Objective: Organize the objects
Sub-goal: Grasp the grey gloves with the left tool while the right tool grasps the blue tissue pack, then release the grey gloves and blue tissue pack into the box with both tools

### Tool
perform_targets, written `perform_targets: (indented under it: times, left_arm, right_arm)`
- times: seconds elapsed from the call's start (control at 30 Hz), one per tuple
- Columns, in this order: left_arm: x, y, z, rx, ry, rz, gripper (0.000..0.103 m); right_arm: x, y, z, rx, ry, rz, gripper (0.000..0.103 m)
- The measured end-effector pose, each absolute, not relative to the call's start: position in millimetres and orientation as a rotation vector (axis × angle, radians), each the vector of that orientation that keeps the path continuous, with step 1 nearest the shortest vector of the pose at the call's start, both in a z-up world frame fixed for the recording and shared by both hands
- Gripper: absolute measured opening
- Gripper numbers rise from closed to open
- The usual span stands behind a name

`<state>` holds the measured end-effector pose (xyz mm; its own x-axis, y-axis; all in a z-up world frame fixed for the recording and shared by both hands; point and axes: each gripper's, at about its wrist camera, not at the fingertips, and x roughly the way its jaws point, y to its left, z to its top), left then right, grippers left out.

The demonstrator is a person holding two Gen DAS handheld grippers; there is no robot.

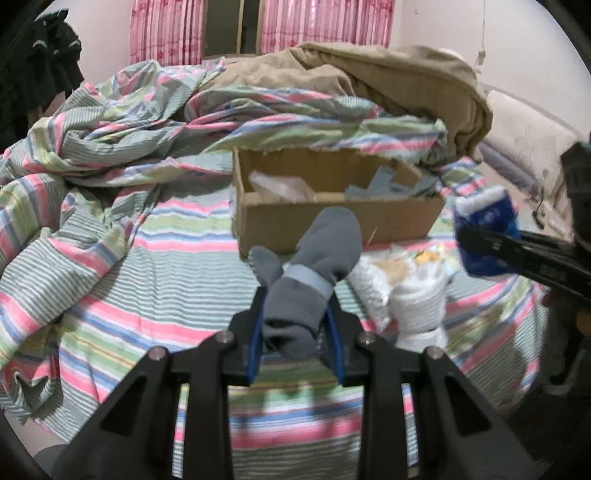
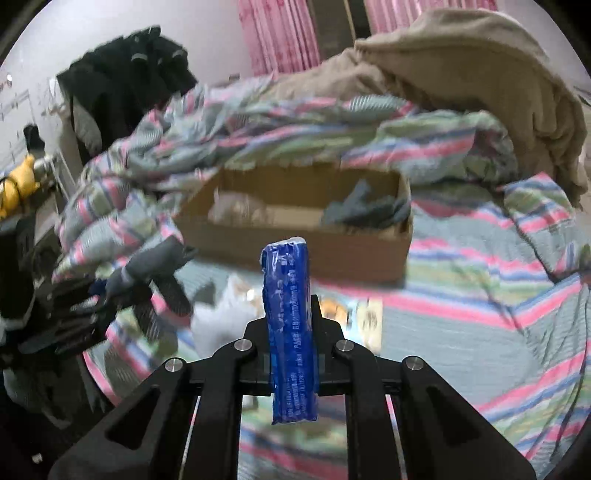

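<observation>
My left gripper (image 1: pixel 295 299) is shut on a grey mitten (image 1: pixel 317 251) and holds it above the striped bed, just in front of an open cardboard box (image 1: pixel 332 225). My right gripper (image 2: pixel 291 306) is shut on a blue tissue pack (image 2: pixel 290 325), held upright and short of the same box (image 2: pixel 295 254). The blue pack (image 1: pixel 484 236) and right gripper show at the right of the left wrist view. The mitten (image 2: pixel 147 273) shows at the left of the right wrist view. The box holds a clear plastic bag (image 1: pixel 280 186) and grey fabric (image 1: pixel 391 186).
White plastic-wrapped items (image 1: pixel 410 295) lie on the striped sheet (image 1: pixel 177 273) right of the mitten. A crumpled striped duvet (image 1: pixel 110 122) and a tan blanket (image 1: pixel 406 81) are piled behind the box. Dark clothes (image 2: pixel 122 85) hang at the left. Pink curtains (image 1: pixel 325 22) hang behind.
</observation>
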<state>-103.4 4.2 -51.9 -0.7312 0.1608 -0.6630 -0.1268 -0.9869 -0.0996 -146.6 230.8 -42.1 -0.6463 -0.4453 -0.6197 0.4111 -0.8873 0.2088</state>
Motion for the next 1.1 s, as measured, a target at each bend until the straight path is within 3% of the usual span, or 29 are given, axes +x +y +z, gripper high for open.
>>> perform_targets:
  times: [0.47,0.93,1.0,1.07,1.1]
  left_arm:
    - [-167,5,6,-0.938,-0.100,2.780,0.030]
    - [-245,17,-35,-1.065,-0.131,2.703,0.032]
    - [-254,15,-45,-1.108,-0.158,2.680,0.033]
    - [-259,13,-52,-1.142,-0.183,2.693,0.035]
    - [-262,10,-55,-1.159,-0.198,2.702,0.036]
  right_arm:
    - [-228,201,-3,0.858,-0.074,-2.504,0.014]
    - [-283,185,-40,0.997,-0.132,-2.449,0.016]
    - [-286,184,-45,1.017,-0.125,-2.451,0.024]
    - [-288,185,-50,1.033,-0.127,-2.464,0.044]
    - [-289,186,-51,1.035,-0.129,-2.469,0.048]
